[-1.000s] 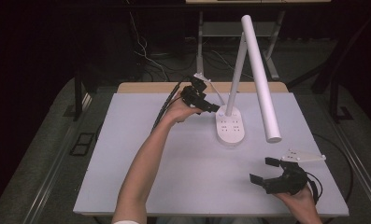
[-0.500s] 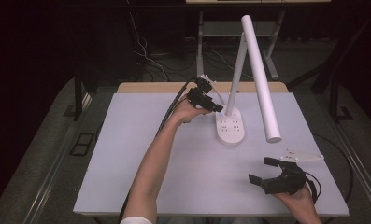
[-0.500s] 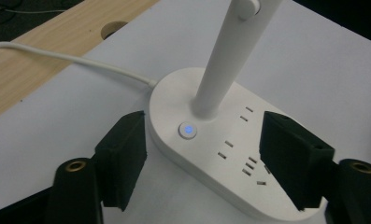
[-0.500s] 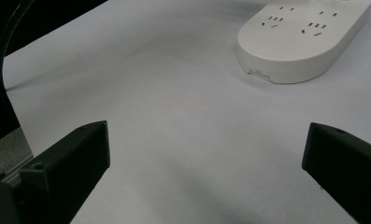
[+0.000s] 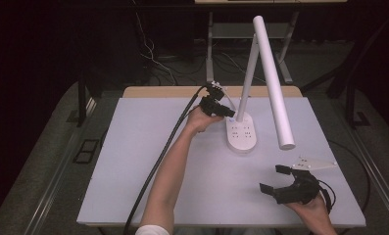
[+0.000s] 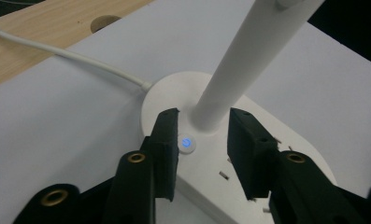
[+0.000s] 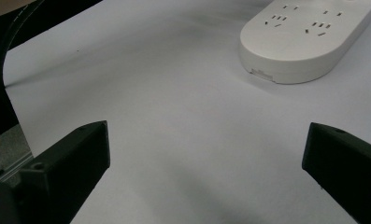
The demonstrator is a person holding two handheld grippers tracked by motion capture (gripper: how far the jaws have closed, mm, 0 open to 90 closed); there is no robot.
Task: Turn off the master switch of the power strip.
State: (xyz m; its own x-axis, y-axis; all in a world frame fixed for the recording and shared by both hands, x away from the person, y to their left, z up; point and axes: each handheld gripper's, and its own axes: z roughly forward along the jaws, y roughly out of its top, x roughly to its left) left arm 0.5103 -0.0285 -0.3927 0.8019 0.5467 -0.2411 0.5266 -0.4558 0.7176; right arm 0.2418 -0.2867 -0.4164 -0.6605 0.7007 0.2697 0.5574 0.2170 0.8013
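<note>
A white desk lamp stands at the back middle of the table: an oval base point(image 5: 241, 134) with sockets, a slanted stem point(image 5: 246, 78) and a long tube head point(image 5: 275, 88). My left gripper point(image 5: 227, 111) is low over the base's back end. In the left gripper view its jaws point(image 6: 205, 114) have just been closing and stand a little apart on either side of the stem's foot point(image 6: 211, 112), without touching it. A blue-lit power button point(image 6: 186, 143) glows beside the left jaw. My right gripper point(image 5: 273, 178) rests open and empty at the front right, facing the base point(image 7: 309, 39).
The lamp's white cord point(image 6: 71, 53) runs from the base toward the wooden strip point(image 5: 158, 91) at the table's back edge. A black cable point(image 5: 162, 156) trails beside the left forearm. The lamp head overhangs the table's right half. The grey tabletop point(image 5: 133, 161) lies bare at the left.
My left hand has shifted right and down onto the lamp's base, and its jaws have narrowed. The right gripper has kept its place.
</note>
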